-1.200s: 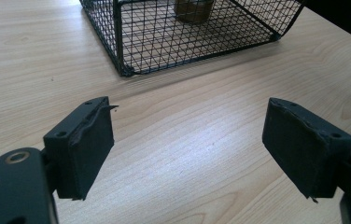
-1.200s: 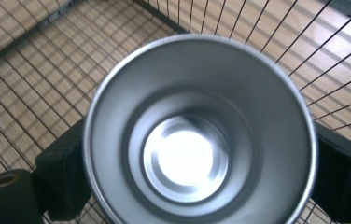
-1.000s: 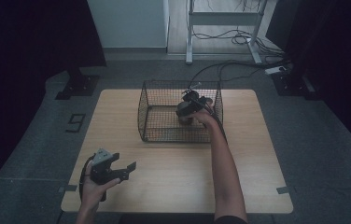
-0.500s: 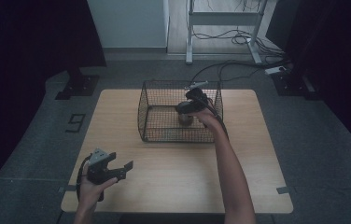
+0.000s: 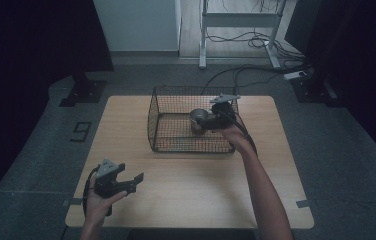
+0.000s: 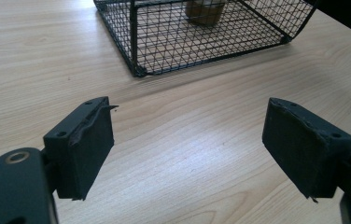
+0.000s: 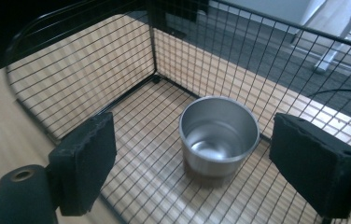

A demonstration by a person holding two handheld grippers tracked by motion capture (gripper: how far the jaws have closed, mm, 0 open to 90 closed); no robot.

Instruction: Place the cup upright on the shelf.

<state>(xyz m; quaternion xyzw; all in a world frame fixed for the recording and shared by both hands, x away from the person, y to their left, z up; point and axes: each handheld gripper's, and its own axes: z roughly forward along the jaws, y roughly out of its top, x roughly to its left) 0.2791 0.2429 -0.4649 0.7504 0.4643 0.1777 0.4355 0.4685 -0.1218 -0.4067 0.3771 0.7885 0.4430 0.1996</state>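
right gripper (image 7: 192,154) withdrawn, steel cup (image 7: 219,133) freed

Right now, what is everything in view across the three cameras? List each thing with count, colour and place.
table: one, light wood, centre of the room
wire basket: one, black mesh, on the table's far half
metal cup: one, silver, empty, upright on the basket floor
metal frame: one, pale, on the floor beyond the table
cables: several, black, on the floor beyond the table
left gripper: one, black, jaws open, over the table's near left
right gripper: one, black, jaws open, over the basket by the cup
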